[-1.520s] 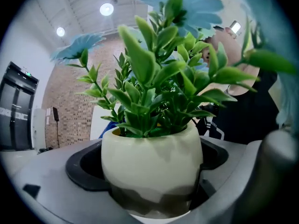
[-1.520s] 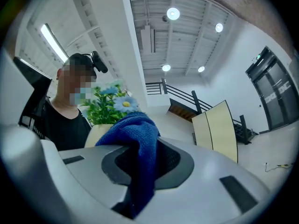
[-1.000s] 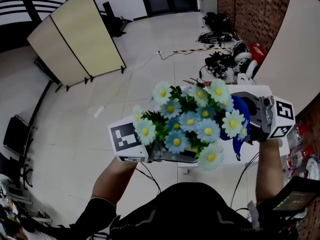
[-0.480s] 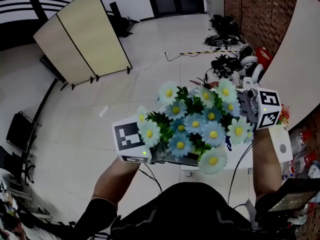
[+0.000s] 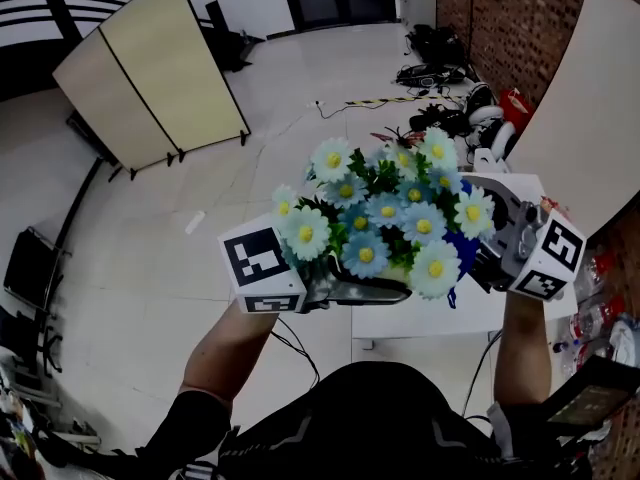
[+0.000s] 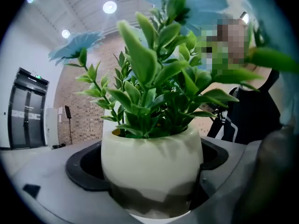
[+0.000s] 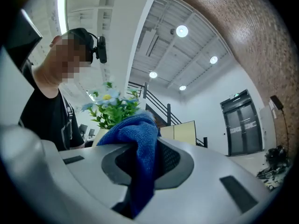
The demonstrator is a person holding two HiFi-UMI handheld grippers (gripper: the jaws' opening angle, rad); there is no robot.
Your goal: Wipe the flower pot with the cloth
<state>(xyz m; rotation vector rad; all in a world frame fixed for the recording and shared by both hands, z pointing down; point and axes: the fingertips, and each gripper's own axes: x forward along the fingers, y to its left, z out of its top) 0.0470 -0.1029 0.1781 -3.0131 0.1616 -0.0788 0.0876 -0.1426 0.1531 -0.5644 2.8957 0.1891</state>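
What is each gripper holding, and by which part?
The left gripper clamps the cream round flower pot by its lower body; the right gripper pinches the blue cloth by a bunched fold.

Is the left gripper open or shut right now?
Shut: in the left gripper view, the left gripper clamps the flower pot on both sides between its jaws.

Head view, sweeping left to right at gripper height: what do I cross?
left gripper → flowers → blue cloth → right gripper
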